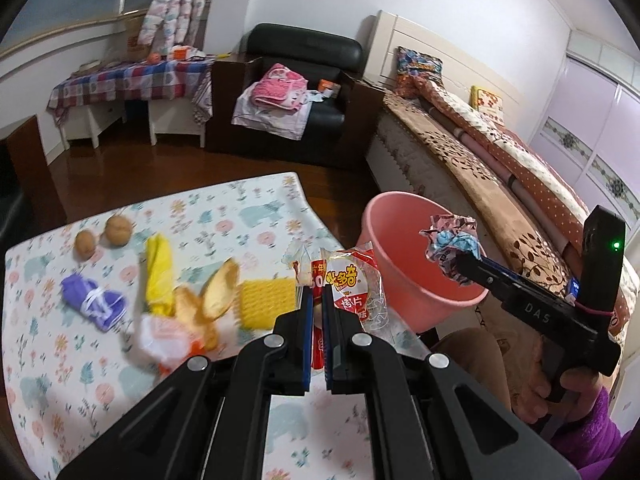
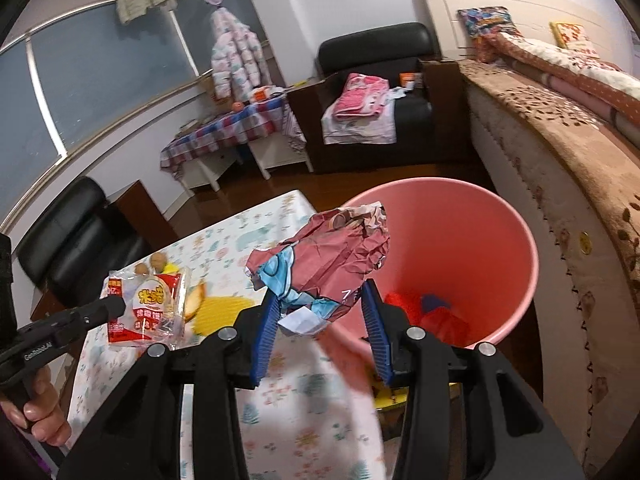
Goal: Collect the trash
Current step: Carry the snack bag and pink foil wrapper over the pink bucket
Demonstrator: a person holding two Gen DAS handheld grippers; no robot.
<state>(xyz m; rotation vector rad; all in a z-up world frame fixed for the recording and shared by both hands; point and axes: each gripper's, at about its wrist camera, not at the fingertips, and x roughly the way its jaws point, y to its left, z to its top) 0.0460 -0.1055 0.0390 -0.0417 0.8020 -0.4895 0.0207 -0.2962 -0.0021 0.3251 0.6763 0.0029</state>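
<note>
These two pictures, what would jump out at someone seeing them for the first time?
Probably the pink bucket beside the floral table, with the right gripper holding a crumpled wrapper over its rim. Next, the left gripper pinching a red-and-clear snack packet above the table's litter.
</note>
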